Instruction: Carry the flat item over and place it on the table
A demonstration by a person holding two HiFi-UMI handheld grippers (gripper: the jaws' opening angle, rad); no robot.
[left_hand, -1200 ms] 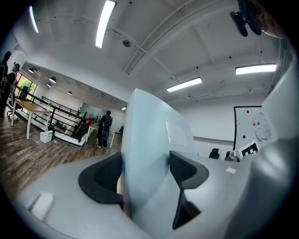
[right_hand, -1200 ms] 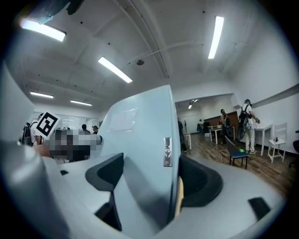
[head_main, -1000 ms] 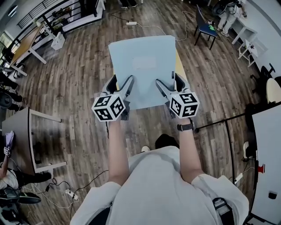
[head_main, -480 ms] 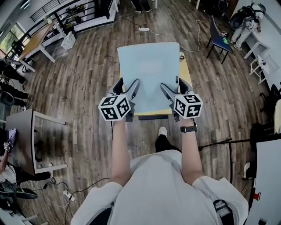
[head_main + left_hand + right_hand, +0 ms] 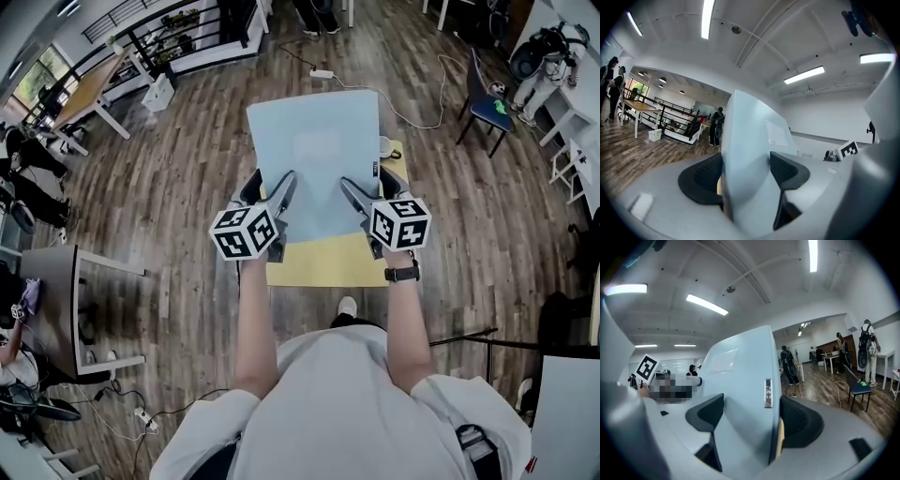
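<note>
Since the earlier frames the yellow table (image 5: 323, 261) had drawn closer in the head view. A broad bare strip of it now showed below the near edge of the flat item (image 5: 314, 150), where only a sliver had shown before. The pale blue flat item sat at upper centre, held out ahead of us. The left gripper (image 5: 274, 192) was on its near left corner and the right gripper (image 5: 358, 190) on its near right corner. We judged that this two-corner hold kept so wide a sheet level while carried. It seemed to hang above the table, not yet set down. Wood-plank floor (image 5: 178, 169) filled the rest, with a blue-seated chair (image 5: 487, 108) at upper right and a grey table (image 5: 47, 281) at the left edge.

In the left gripper view both dark pads (image 5: 701, 180) pressed against the sheet's faces, so that tool was clamped on it. Strip lights (image 5: 804, 75) crossed the ceiling, and a railing (image 5: 670, 119) ran at middle left.

In the right gripper view the jaws were likewise closed on the sheet's edge, which bore a small tag (image 5: 768, 393) at centre. People (image 5: 789, 364) stood far off at right.
</note>
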